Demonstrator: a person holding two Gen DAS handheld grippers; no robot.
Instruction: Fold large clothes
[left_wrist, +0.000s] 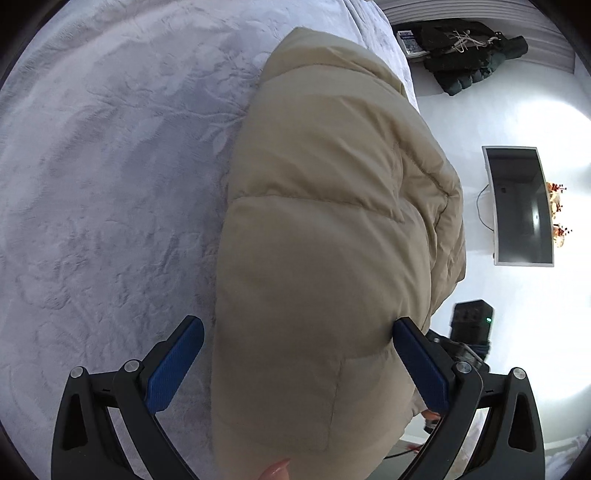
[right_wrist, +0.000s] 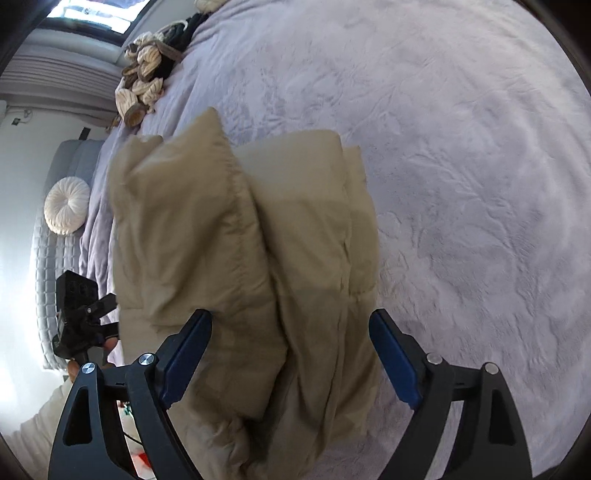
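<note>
- On the bed (left_wrist: 92, 184), near one edge, lies a puffy tan jacket (left_wrist: 325, 229), folded into a thick bundle.
- A soft pale purple blanket (right_wrist: 461, 166) with a leafy pattern covers the bed, and the jacket sits right on it.
- From the left wrist view, the left gripper (left_wrist: 297, 349) has its tongs spread wide.
- One blue pad (left_wrist: 173, 369) is over the blanket just beside the jacket, and the other blue pad (left_wrist: 417, 365) is right against the jacket's far side.
- I cannot tell if that pad is really pushing on the cloth, but the tongs are not pinching it.
- From the right wrist view, the right gripper (right_wrist: 290, 354) also has its tongs spread wide, with the folded jacket (right_wrist: 258, 258) between them.
- Its pads are not squeezing the jacket; one is close to the cloth and the other is over the blanket.
- A bit of a fingertip (left_wrist: 275, 470) shows at the bottom edge of the left wrist view.
- Past the bed edge, a flat screen (left_wrist: 521, 206) hangs on a white wall, and a dark pile of clothes (left_wrist: 469, 55) sits farther off.
- At the far end of the bed there is a heap of striped cloth (right_wrist: 147, 81).
- A round white cushion (right_wrist: 68, 205) rests on a grey quilted seat beside the bed.
</note>
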